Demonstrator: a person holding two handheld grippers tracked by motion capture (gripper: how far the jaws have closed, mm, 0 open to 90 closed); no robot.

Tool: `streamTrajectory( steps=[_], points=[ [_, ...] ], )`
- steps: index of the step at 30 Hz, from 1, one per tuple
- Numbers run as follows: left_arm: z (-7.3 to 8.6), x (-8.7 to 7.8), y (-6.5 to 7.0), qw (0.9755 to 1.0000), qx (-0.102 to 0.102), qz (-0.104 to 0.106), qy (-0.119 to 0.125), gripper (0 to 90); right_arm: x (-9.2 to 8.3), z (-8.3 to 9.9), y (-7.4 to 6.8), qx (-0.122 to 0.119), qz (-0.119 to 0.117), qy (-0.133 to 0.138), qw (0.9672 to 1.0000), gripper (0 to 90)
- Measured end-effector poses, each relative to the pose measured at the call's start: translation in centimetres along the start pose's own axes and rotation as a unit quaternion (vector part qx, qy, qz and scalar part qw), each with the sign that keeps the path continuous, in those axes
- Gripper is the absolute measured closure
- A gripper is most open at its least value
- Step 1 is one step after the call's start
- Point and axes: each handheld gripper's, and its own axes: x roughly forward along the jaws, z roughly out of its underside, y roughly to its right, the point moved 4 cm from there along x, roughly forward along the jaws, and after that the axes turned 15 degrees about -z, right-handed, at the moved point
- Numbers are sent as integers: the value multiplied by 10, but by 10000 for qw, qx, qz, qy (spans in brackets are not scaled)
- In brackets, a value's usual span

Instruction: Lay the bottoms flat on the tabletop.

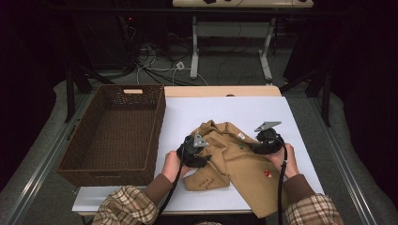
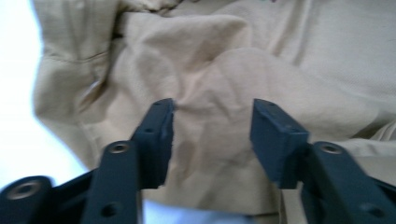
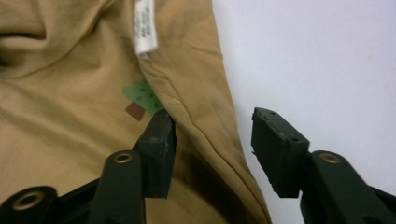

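Plaid sleeves at bench edge. Tan garment (image 1: 234,157) partly folded on bench (image 1: 291,112). Left tool (image 2: 212,135), right tool (image 3: 212,142): jaws spread, nothing pinched. Wicker basket (image 1: 75,154) empty; folding unfinished, transfer pending.

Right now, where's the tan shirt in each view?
High view: tan shirt crumpled at table centre-front, between both grippers, right of the wicker basket.
Left gripper view: covers most of the picture, behind the open fingers.
Right gripper view: left half, its edge running between the fingers.
Shared landmark: white table, bare beside the shirt.
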Motion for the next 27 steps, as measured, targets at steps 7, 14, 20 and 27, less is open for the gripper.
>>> streamTrajectory(
  steps=[7, 14, 20, 27],
  points=[
    [2, 13, 8, 9997, 96, 200, -128, 447, 1, -4, 2, -23, 252, 153, 9996, 831],
    [6, 19, 15, 9990, 186, 393, -45, 649, -2, -2, 17, 470, 316, 351, 9978, 855],
    [6, 19, 15, 9985, 251, 494, -8, 801, -3, 0, 18, 602, 291, 332, 9972, 859],
    [6, 16, 14, 9982, 255, 539, 11, 879, -10, 6, 20, 753, 227, 299, 9965, 860]
  ],
)
